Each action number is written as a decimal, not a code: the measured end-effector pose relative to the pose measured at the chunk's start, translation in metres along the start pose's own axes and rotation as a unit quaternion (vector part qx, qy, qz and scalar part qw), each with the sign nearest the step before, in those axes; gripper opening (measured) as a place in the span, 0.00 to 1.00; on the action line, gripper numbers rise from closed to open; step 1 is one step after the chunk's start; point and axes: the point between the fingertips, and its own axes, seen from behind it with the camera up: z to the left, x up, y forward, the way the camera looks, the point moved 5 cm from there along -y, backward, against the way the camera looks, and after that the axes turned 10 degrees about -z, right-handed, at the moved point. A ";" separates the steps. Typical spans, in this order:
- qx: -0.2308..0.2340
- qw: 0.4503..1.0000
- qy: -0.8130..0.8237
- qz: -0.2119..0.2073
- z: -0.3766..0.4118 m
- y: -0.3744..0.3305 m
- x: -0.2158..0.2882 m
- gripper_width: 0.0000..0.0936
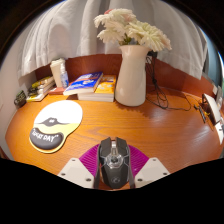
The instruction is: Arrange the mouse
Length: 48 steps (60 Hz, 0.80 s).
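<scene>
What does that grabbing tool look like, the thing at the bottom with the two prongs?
The gripper has two pale grey, blocky fingers, angular in outline like folded plates. Each carries a magenta pad on its inner face. No cables, markings or sleeve show in this view; the hand carrying the tool is out of sight.

The round white mouse pad (55,125) bears dark lettering, too small to read.
</scene>
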 end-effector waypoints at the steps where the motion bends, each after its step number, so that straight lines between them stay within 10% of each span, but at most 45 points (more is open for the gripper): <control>1: -0.003 1.000 0.001 0.001 -0.001 -0.001 -0.003 0.41; 13: -0.044 0.998 0.046 0.028 0.003 -0.006 0.023 0.39; 28: -0.114 0.986 0.046 -0.110 0.032 -0.053 0.193 0.39; 39: -0.095 0.980 0.047 -0.167 0.102 -0.046 0.282 0.40; 48: -0.055 0.989 0.066 -0.121 0.171 0.013 0.258 0.40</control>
